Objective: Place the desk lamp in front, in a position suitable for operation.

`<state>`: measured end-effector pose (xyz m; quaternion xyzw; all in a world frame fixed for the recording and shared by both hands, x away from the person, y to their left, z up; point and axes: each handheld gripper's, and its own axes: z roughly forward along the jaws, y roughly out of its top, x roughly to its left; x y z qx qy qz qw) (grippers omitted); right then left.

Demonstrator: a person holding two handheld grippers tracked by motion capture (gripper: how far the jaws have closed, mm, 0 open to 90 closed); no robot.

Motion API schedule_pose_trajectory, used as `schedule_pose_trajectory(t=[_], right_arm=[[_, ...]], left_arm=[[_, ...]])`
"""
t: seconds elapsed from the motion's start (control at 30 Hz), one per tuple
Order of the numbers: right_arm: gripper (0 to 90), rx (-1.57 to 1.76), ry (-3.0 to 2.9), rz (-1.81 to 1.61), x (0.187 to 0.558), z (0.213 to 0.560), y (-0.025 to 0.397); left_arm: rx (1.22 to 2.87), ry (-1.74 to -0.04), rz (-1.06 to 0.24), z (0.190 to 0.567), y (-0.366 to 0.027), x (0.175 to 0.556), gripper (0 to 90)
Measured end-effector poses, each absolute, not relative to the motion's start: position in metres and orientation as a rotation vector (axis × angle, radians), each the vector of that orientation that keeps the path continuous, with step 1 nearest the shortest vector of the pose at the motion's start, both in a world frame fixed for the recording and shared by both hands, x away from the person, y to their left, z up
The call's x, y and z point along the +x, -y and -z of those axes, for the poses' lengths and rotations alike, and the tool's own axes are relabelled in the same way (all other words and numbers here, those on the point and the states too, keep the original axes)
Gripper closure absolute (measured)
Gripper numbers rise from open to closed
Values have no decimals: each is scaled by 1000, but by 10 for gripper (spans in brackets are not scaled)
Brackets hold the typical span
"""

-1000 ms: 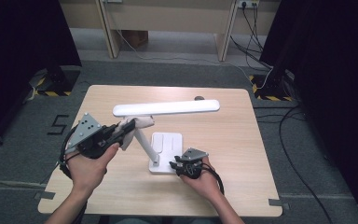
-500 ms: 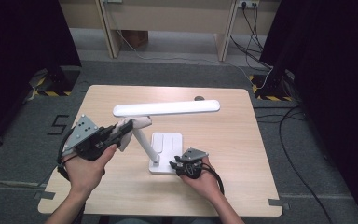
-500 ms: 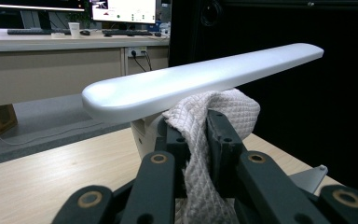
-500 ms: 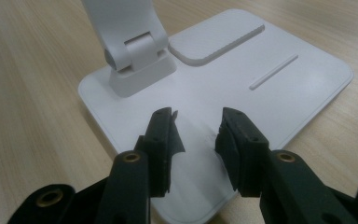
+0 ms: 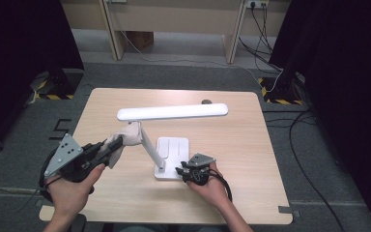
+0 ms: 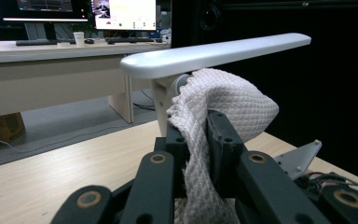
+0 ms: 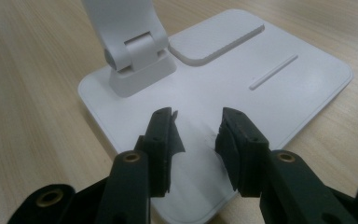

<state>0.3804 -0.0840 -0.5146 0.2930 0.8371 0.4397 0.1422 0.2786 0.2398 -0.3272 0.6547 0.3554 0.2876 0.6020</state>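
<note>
Cloth up at the lamp's neck, base pinned low on the worktop.

Your left tongs (image 5: 113, 145) are clamped on the white cloth (image 5: 125, 137), and you've got it pressed against the lamp (image 5: 171, 112) right where the arm meets the long head. In the left gripper view the cloth (image 6: 214, 112) bunches over the jaws just under that head. Your right tongs (image 7: 196, 128) sit partly open with nothing between them, tips over the near edge of the lamp's base (image 7: 279, 88), which stands mid-worktop (image 5: 251, 140).
</note>
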Motion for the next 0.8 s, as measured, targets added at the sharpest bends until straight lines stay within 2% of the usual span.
schedule_pose_trajectory(t=[0.37, 0.67, 0.8], right_arm=[[650, 844, -2415, -1269, 380, 515, 84], [650, 851, -2415, -1269, 380, 515, 84], [650, 853, -2415, -1270, 380, 515, 84]], left_arm=[[1473, -922, -725, 340, -270, 271, 802], [1495, -816, -728, 331, -263, 289, 800], [1497, -844, -726, 327, -263, 300, 800]])
